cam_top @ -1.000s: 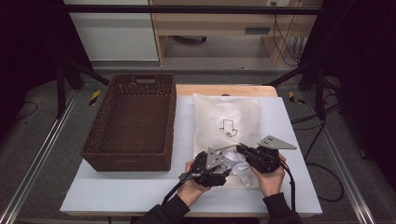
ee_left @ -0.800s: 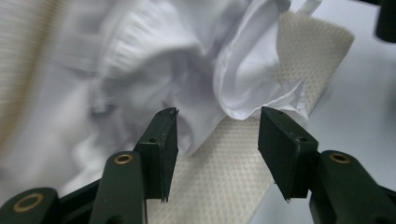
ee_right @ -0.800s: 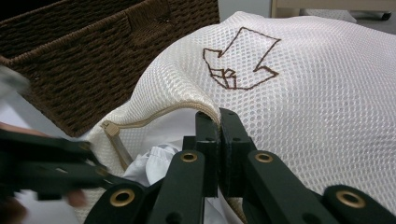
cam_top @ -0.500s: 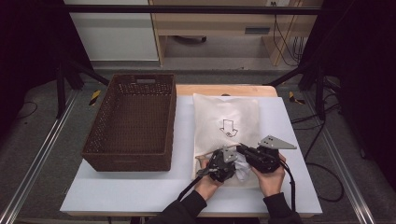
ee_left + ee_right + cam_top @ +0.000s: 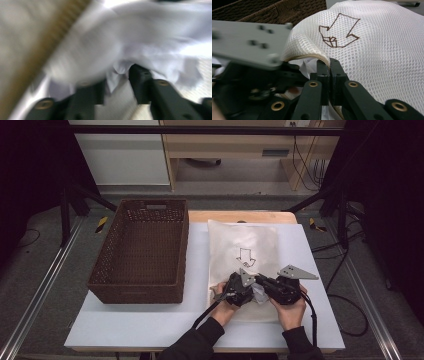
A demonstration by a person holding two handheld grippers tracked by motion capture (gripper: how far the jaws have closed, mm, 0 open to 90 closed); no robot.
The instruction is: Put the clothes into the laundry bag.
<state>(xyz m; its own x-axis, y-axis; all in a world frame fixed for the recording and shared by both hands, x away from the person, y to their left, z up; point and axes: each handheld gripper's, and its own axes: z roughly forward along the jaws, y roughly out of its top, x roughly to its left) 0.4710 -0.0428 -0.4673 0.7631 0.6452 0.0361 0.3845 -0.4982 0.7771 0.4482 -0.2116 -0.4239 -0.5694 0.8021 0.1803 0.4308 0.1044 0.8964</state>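
Right gripper (image 5: pixel 329 65) is clenched on the near rim of the white mesh laundry bag (image 5: pixel 243 244), and in the right gripper view its two black jaws stand pressed together with the beige hem of the bag's mouth pinched between them and lifted a little. Left gripper (image 5: pixel 235 289) is just beside it, on its left, pointing into the same opening. Its jaws have just been opening again after a short closing, and in the left gripper view, which is blurred, they stand apart with crumpled white cloth (image 5: pixel 140 40) lying around their tips; the pads do not seem to press on it, so I judge this gripper released.

Long axis of the bag runs away from the person, with the brown arrow print (image 5: pixel 245 257) on its upper side, and the mouth is at the near end, directly under both tools. White cloth sits at this mouth, between the two grippers, and the left gripper is the nearer one to it. A brown wicker basket (image 5: pixel 142 288) stands on the white table (image 5: pixel 125 325), well to the left of the bag
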